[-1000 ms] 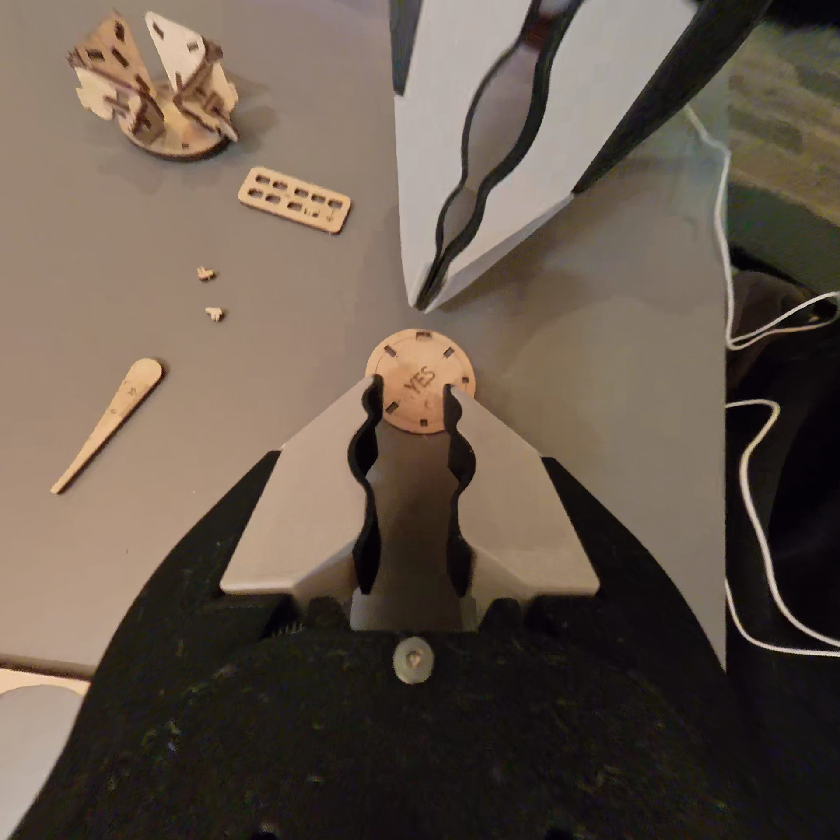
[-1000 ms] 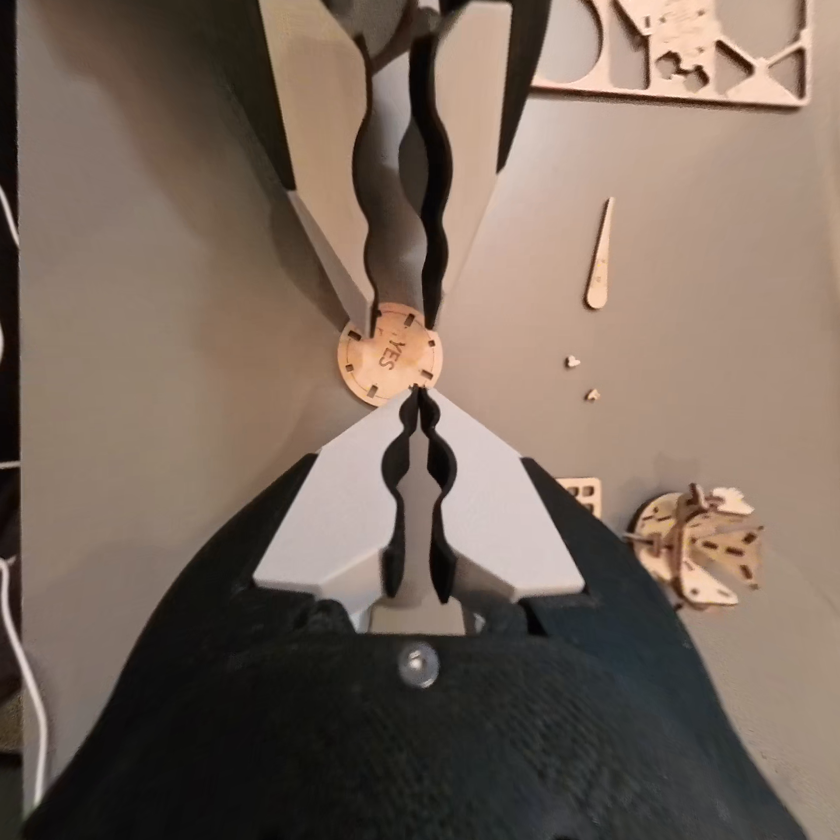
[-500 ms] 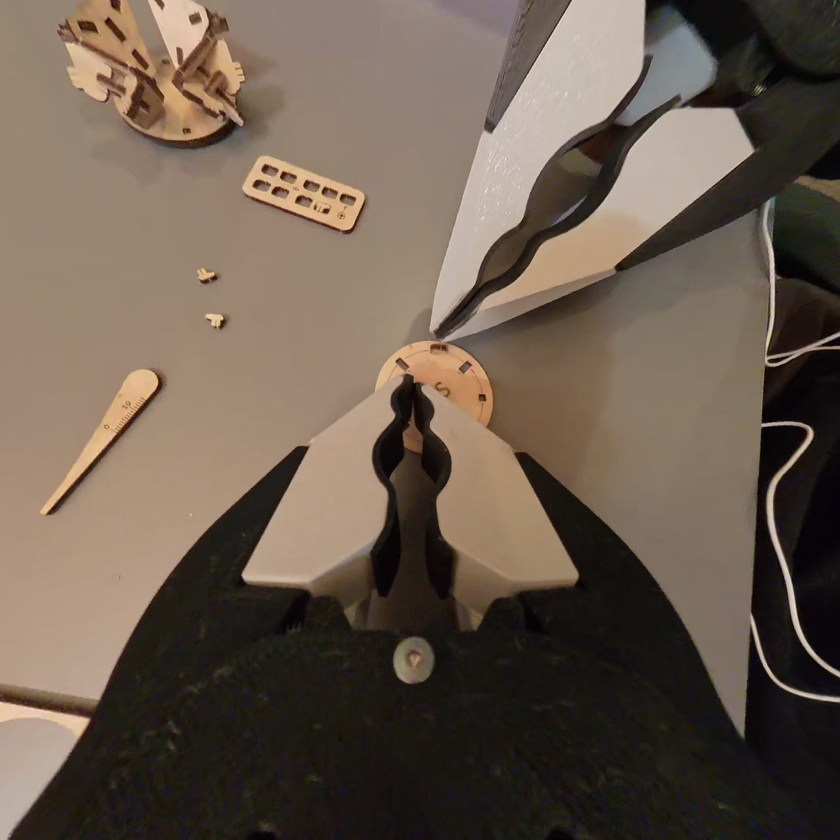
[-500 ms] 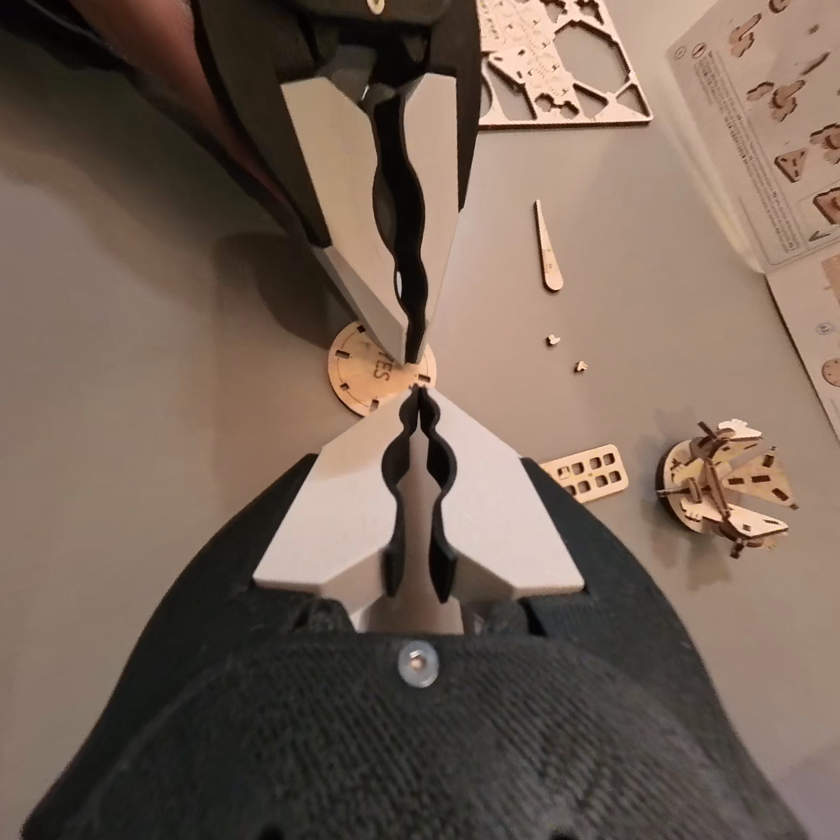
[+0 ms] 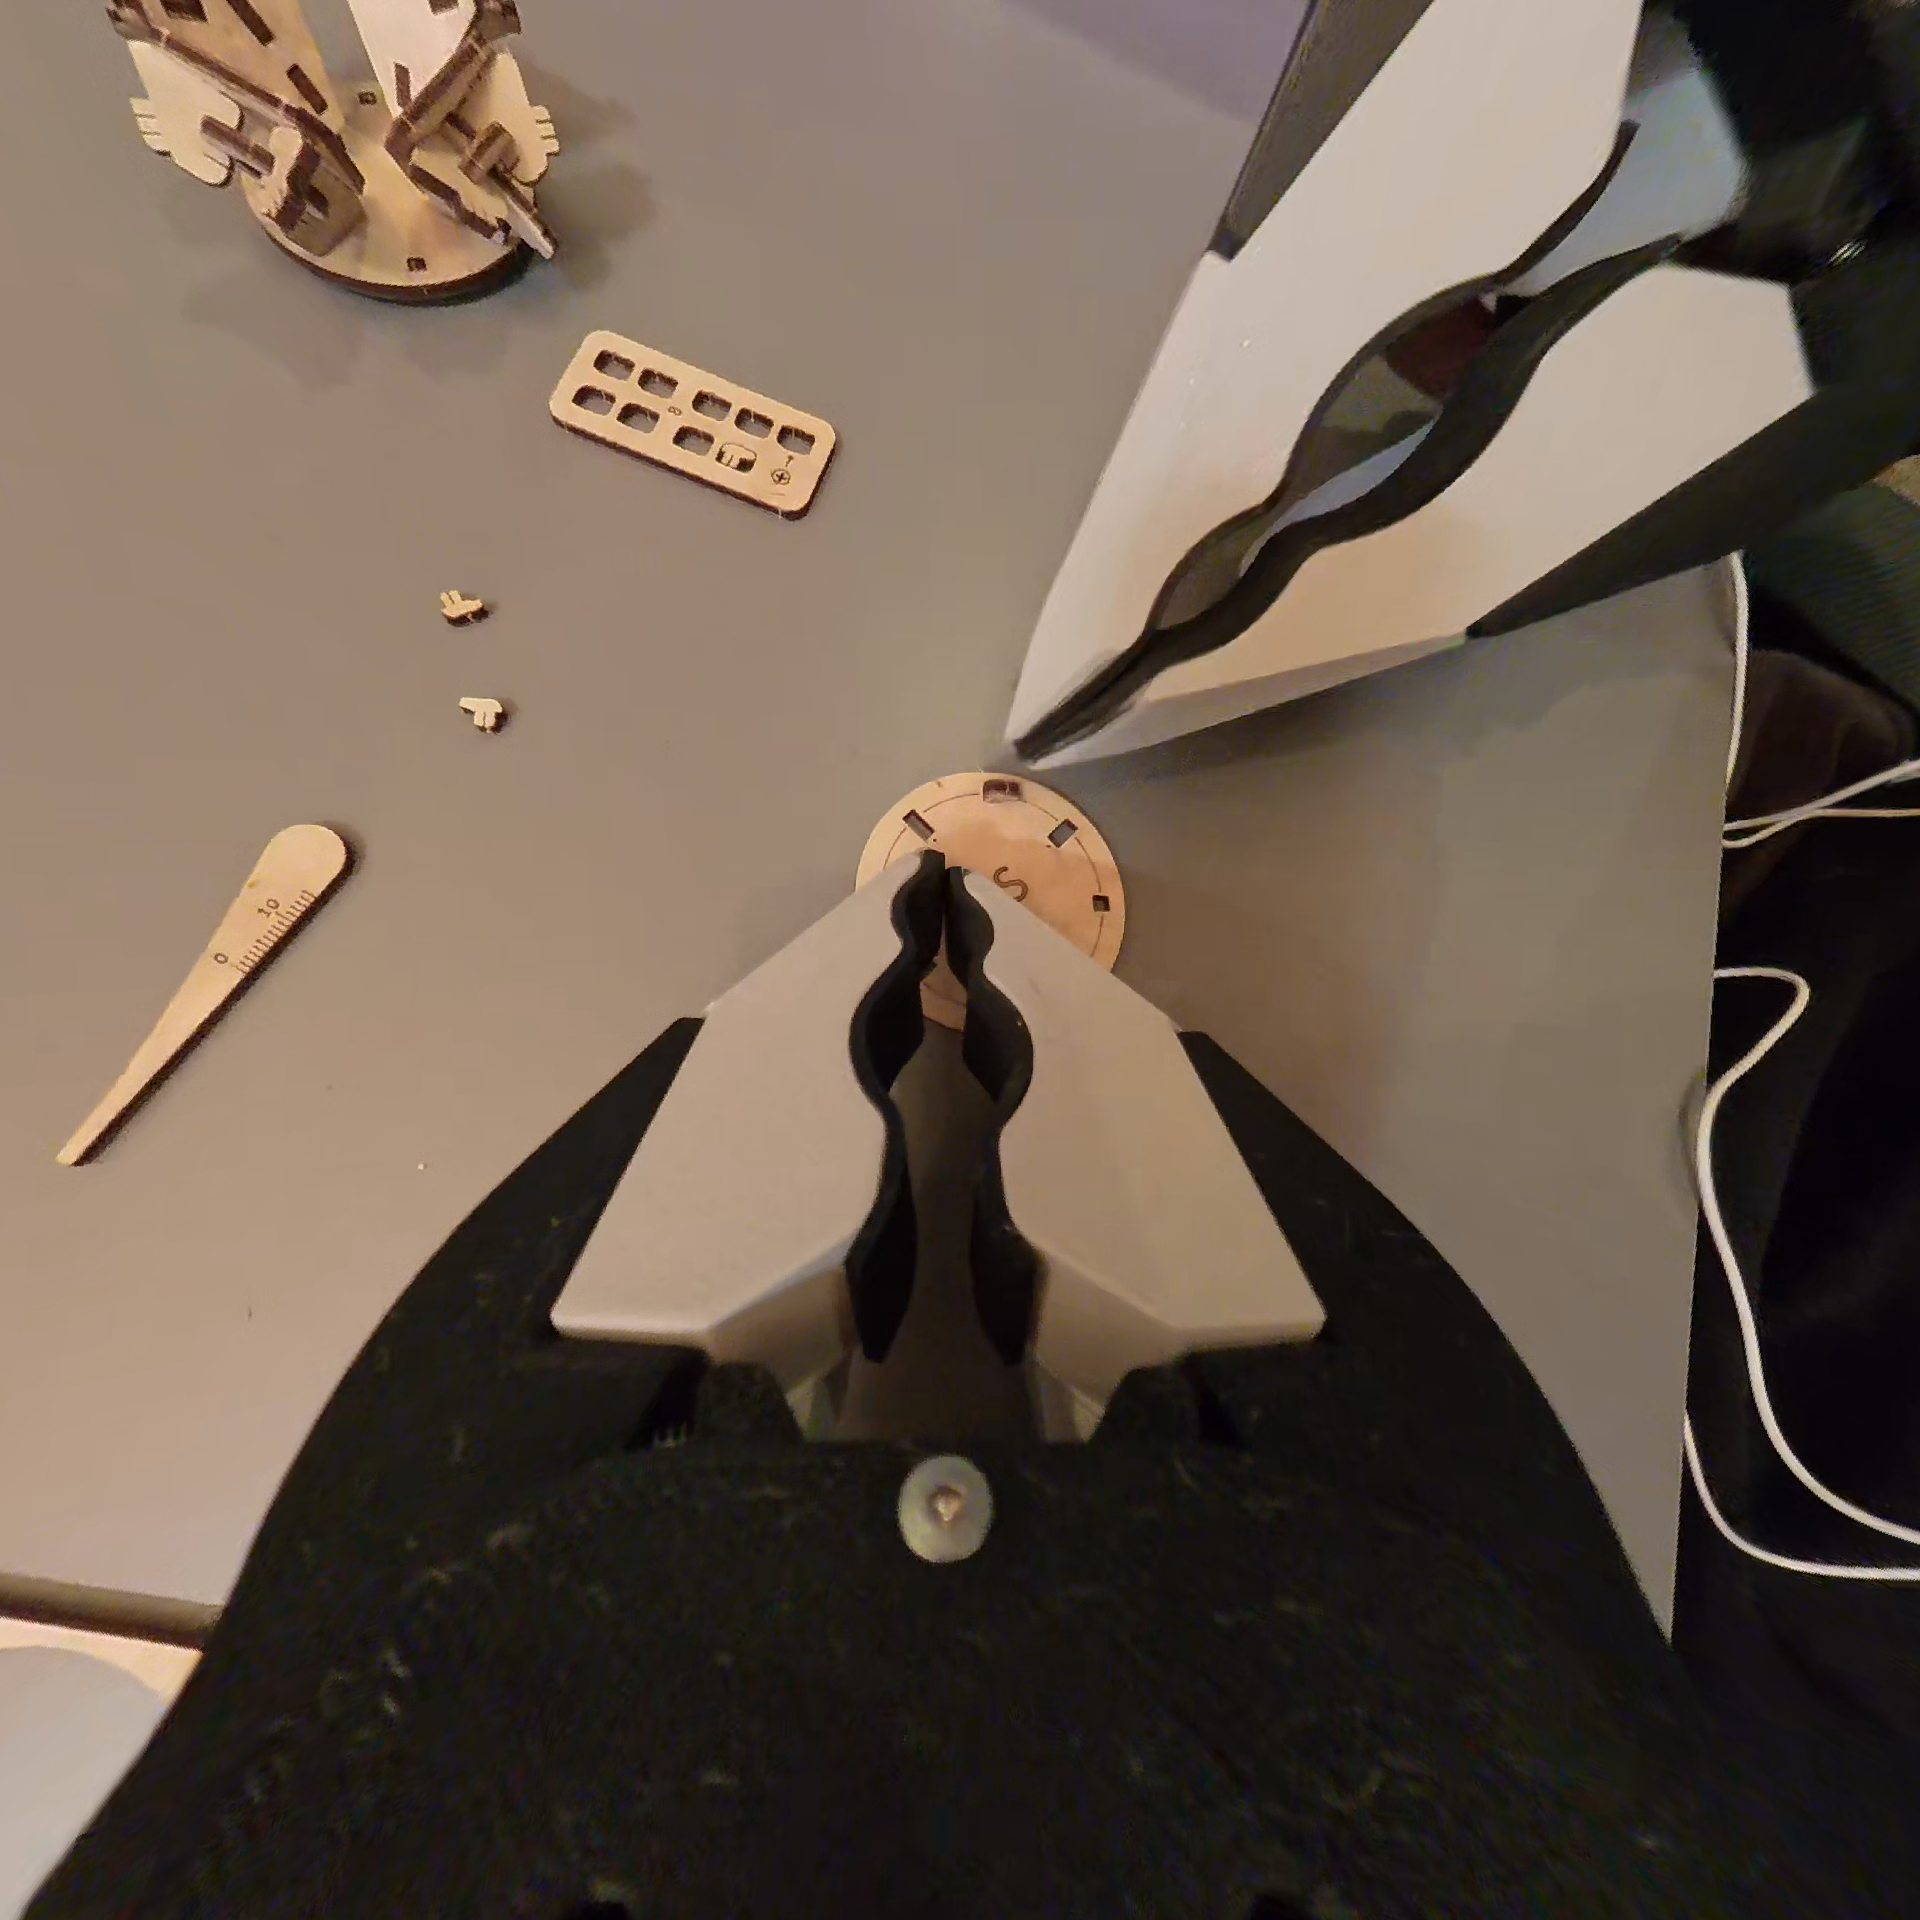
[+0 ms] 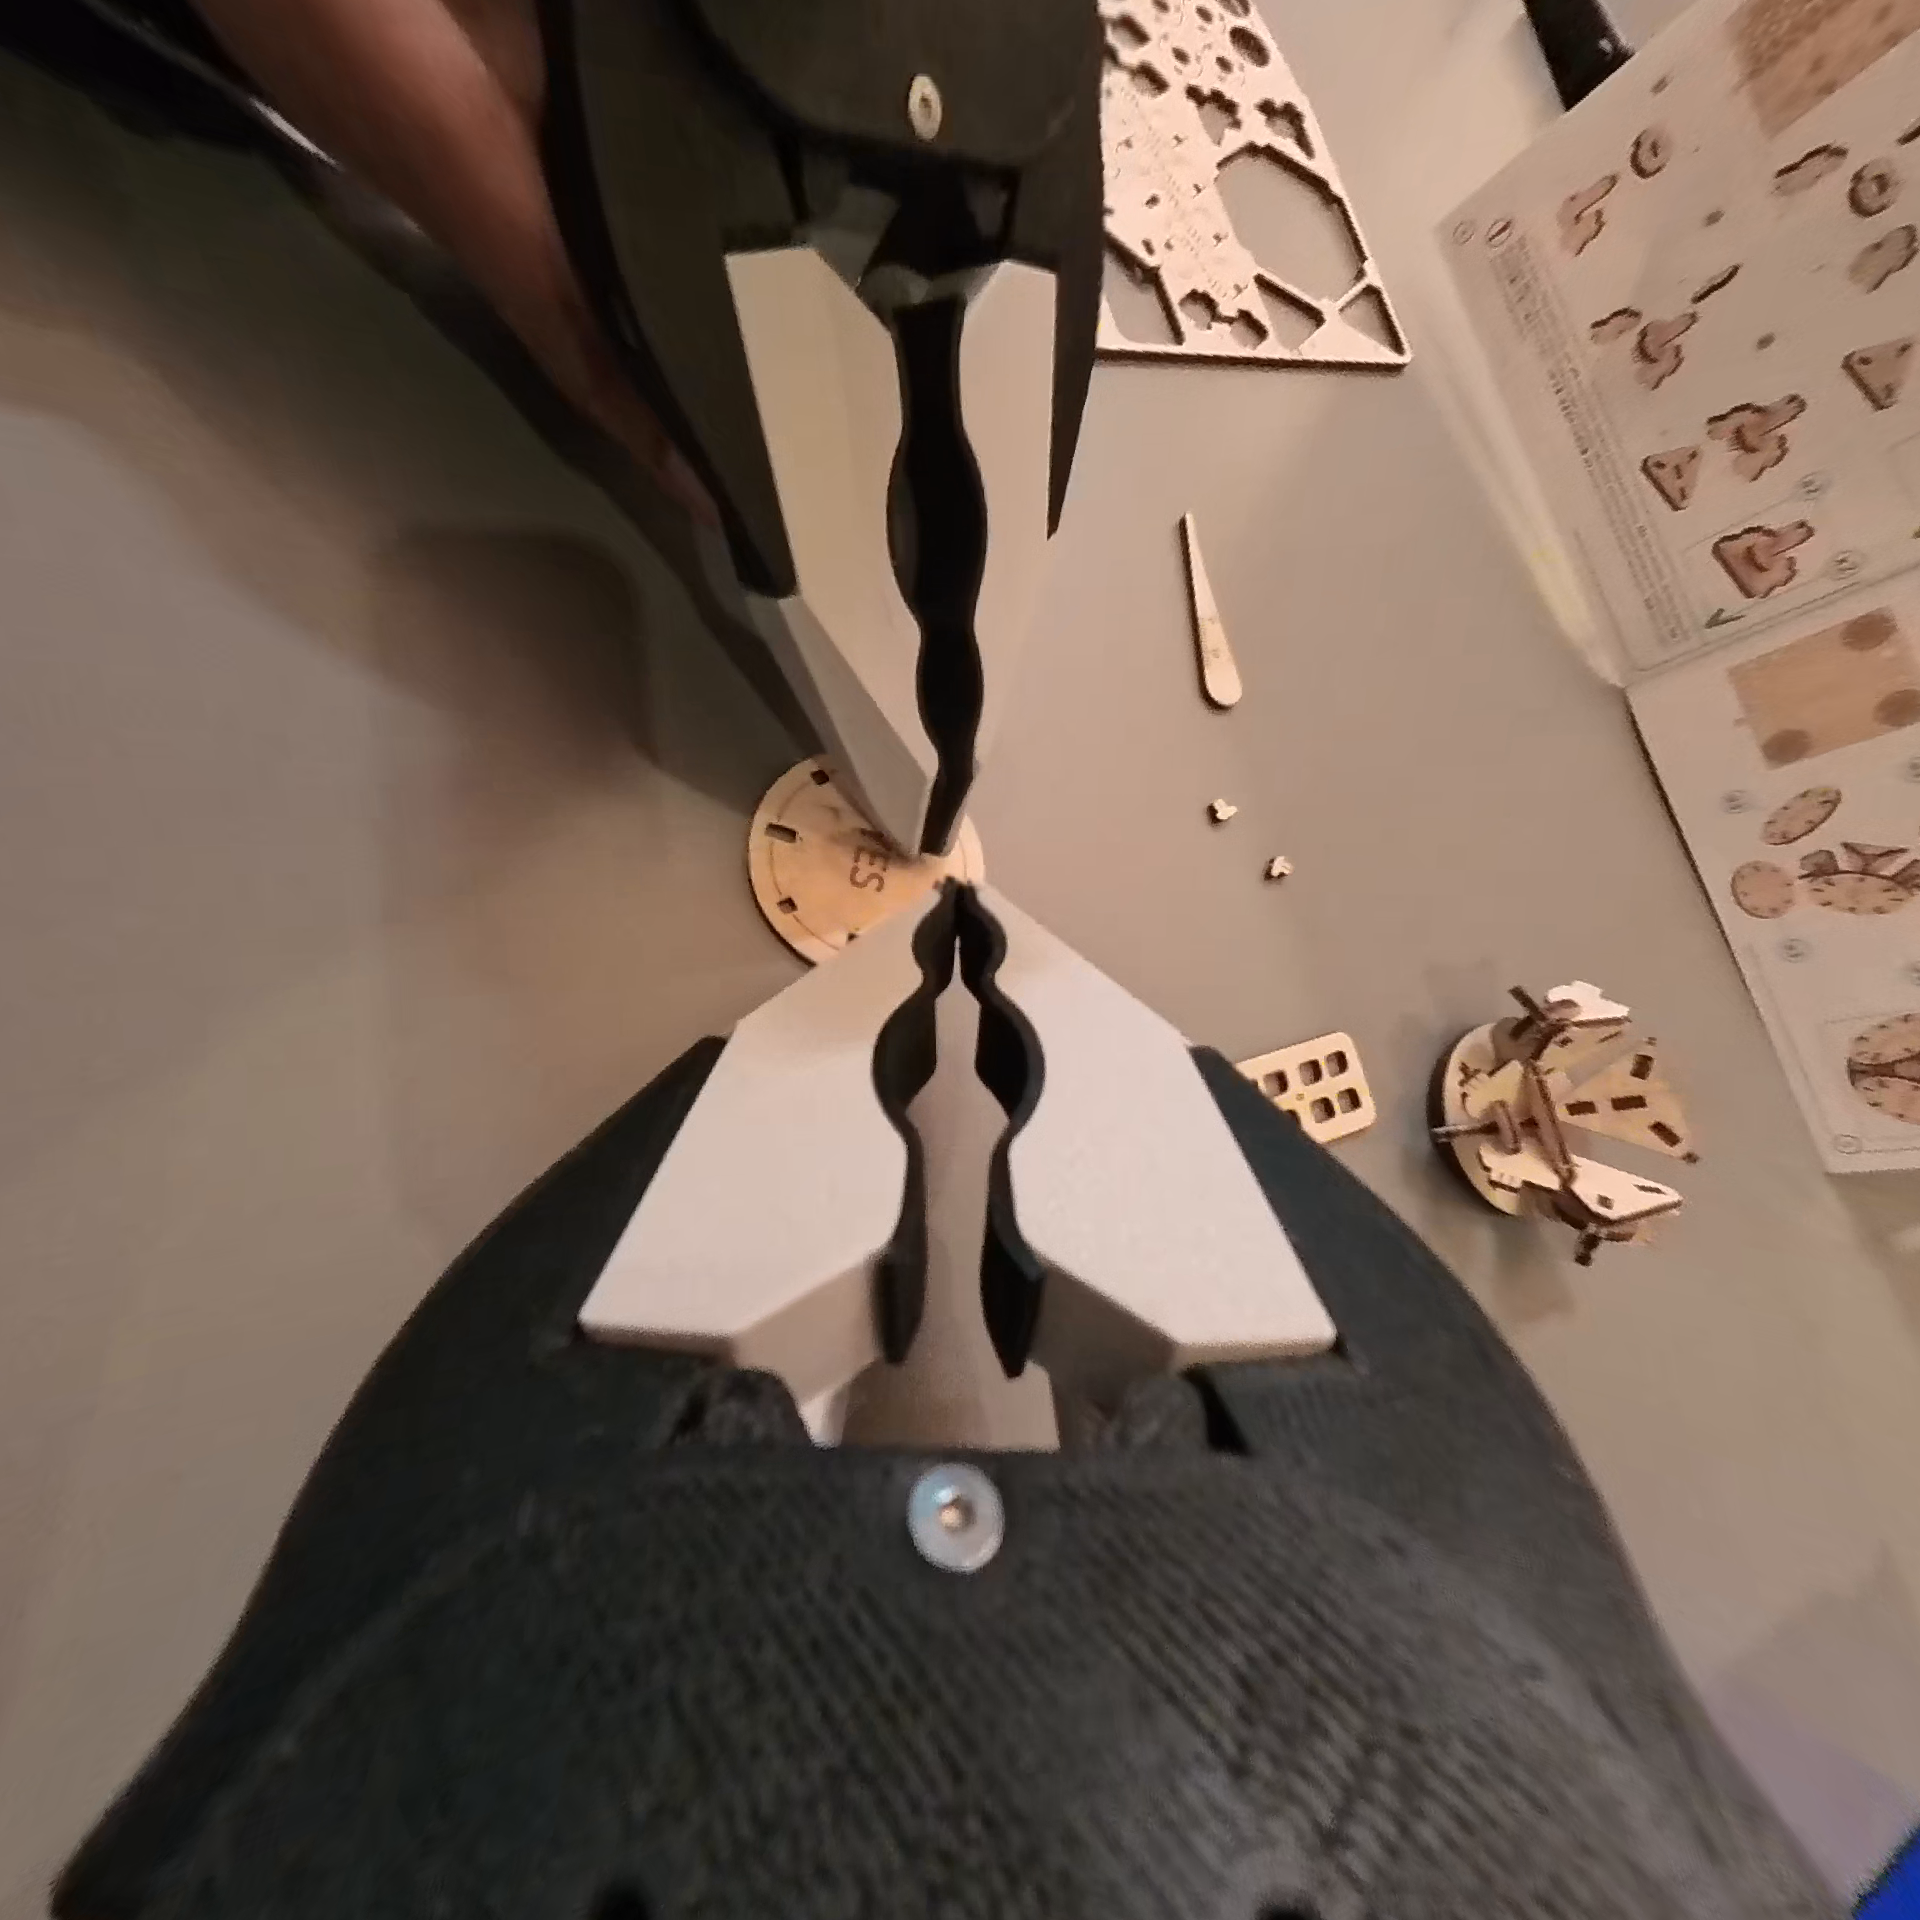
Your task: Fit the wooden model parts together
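Observation:
A round wooden disc [image 5: 1049, 862] with small slots near its rim lies flat on the grey table [image 5: 727, 675]. My left gripper [image 5: 940, 868] is shut, with its tips over the disc's near-left part. In the right wrist view the left gripper [image 6: 940, 836] comes down from above and its tips rest on the disc [image 6: 810, 883]. My right gripper [image 6: 954, 891] is shut, with its tips at the disc's edge. In the left wrist view it [image 5: 1029, 743] points at a slot on the disc's far rim. I see nothing between either pair of pads.
A wooden model on a round base [image 5: 384, 156], a slotted wooden strip [image 5: 691, 436], two tiny wooden bits [image 5: 462, 606] and a tapered wooden stick [image 5: 208, 987] lie to the left. A cut-out wooden sheet [image 6: 1226, 208] and a printed sheet [image 6: 1714, 416] lie beyond. White cables [image 5: 1745, 1143] hang off the table's right edge. Both grippers' tips are close together, under 4 cm apart.
My left gripper stood open about the disc's near edge, then shut, and its tips now rest on the disc. My right gripper stayed shut and swung to a lower slant at the far rim.

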The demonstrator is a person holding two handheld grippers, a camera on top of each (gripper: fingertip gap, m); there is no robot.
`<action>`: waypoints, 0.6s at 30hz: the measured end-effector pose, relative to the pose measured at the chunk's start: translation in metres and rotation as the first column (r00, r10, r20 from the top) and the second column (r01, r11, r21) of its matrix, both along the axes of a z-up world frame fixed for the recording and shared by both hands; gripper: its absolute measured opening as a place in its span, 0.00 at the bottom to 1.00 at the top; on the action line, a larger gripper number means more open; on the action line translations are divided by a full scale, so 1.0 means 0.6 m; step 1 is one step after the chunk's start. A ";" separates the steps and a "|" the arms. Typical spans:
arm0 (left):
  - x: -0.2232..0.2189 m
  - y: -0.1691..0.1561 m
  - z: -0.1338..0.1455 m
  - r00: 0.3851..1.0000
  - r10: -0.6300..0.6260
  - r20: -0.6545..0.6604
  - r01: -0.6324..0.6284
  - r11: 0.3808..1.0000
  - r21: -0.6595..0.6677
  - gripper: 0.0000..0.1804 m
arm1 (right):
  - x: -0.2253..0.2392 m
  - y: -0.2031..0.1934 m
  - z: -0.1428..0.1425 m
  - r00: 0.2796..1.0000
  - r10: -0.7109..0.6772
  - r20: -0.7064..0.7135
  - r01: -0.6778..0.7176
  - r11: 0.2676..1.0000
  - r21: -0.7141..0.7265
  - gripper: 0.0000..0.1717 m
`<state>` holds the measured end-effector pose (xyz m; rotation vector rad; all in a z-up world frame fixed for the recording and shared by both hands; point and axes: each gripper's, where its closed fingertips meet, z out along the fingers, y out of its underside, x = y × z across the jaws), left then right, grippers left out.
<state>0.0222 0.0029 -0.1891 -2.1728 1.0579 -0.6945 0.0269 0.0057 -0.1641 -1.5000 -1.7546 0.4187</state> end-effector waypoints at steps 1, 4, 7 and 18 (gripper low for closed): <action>0.000 0.000 0.000 1.000 0.000 0.001 0.000 1.000 -0.002 0.00 | -0.001 -0.003 -0.001 1.000 0.003 0.000 -0.003 1.000 -0.004 0.00; 0.000 0.000 0.000 1.000 0.001 0.000 -0.001 1.000 -0.002 0.00 | 0.002 0.000 -0.029 0.998 -0.003 0.057 0.003 1.000 0.004 0.00; -0.001 -0.001 0.000 1.000 -0.001 0.000 0.001 1.000 0.000 0.00 | 0.001 0.010 -0.025 0.999 -0.038 0.036 0.039 0.999 -0.015 0.00; -0.001 -0.001 0.000 1.000 -0.002 0.003 0.002 1.000 -0.005 0.00 | -0.007 0.012 -0.008 0.999 -0.051 -0.017 0.051 0.998 -0.025 0.00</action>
